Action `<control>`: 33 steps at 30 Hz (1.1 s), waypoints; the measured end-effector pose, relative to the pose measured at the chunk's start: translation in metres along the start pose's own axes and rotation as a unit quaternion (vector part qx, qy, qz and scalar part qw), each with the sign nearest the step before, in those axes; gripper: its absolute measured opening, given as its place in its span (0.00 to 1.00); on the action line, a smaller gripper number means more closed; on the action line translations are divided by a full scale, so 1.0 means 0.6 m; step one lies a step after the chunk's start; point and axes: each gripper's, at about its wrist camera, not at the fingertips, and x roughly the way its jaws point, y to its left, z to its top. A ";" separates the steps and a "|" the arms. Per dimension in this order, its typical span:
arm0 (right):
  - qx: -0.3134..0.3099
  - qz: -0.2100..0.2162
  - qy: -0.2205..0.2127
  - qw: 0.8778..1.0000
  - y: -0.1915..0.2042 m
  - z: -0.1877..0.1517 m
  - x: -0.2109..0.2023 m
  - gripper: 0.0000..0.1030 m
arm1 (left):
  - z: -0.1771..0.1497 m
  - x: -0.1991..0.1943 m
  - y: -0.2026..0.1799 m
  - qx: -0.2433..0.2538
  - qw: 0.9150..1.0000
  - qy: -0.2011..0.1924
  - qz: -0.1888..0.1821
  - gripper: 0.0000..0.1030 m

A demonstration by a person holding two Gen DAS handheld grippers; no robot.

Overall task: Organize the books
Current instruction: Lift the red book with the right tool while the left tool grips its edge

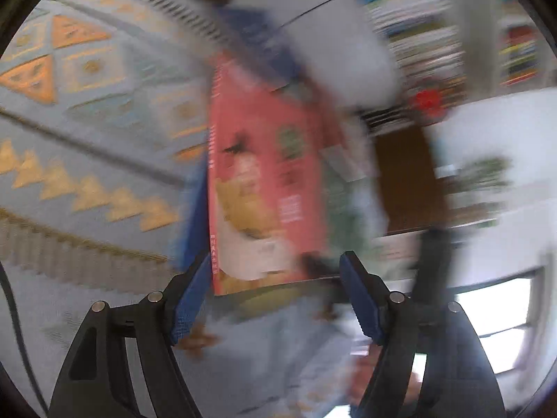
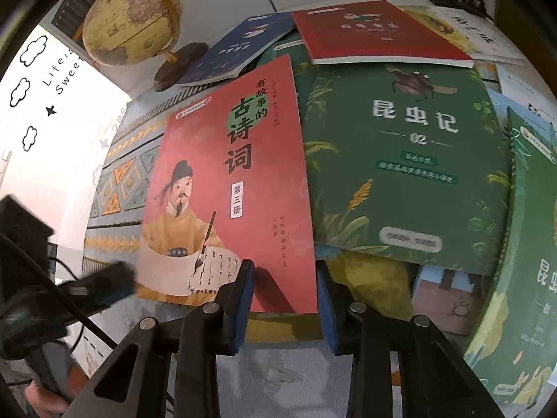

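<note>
A pink-red poetry book [image 2: 229,188] with a painted scholar on its cover lies on the patterned cloth. My right gripper [image 2: 283,275] stands over its near right corner with the jaws apart; whether they touch it I cannot tell. In the blurred left wrist view the same book [image 1: 268,188] shows between the open fingers of my left gripper [image 1: 276,268]. The left gripper's blurred tip [image 2: 104,285] shows by the book's lower left corner in the right wrist view. A green insect book [image 2: 400,167], a red book [image 2: 376,31] and a blue book [image 2: 236,48] lie beyond.
A globe [image 2: 132,17] on a dark base stands at the back left. Another green book [image 2: 522,278] lies at the right, with more books under the pile. The patterned cloth [image 1: 87,111] spreads left. A bookshelf [image 1: 417,35] shows behind, blurred.
</note>
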 end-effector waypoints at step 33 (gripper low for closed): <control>0.146 0.224 0.000 0.964 -0.094 0.067 -0.029 0.22 | 0.042 0.101 -0.011 -0.097 0.992 0.069 -0.047 0.69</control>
